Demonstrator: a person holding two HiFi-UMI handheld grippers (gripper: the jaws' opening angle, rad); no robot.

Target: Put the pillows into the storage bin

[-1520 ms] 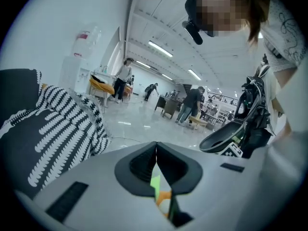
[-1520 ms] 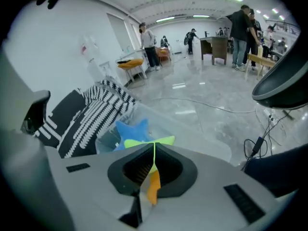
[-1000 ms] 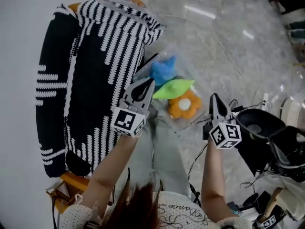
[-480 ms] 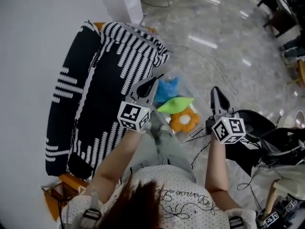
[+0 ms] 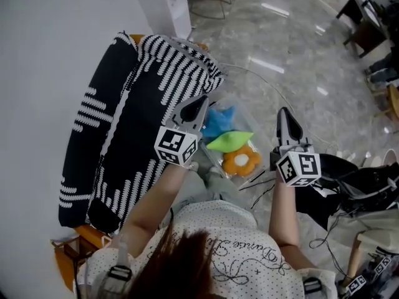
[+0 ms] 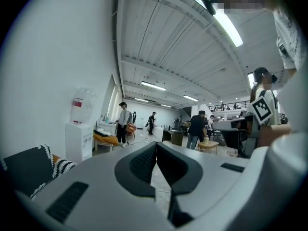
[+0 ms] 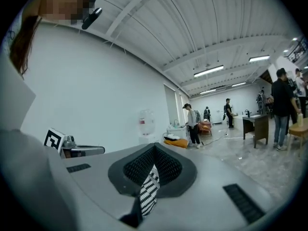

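Either side of the clear storage bin point(image 5: 254, 118), which already holds bright plush pillows point(image 5: 229, 141), your left gripper point(image 5: 201, 100) and right gripper point(image 5: 283, 111) hang shut and empty, while the striped pillows point(image 5: 156, 104) beside it seemingly remain to load.

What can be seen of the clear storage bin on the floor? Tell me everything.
The storage bin is clear plastic, with no lid showing, and stands on the glossy marbled floor right beside the black-and-white striped pillow. Inside lie a blue plush, a green leaf-shaped one and an orange flower-shaped one, packed close together.
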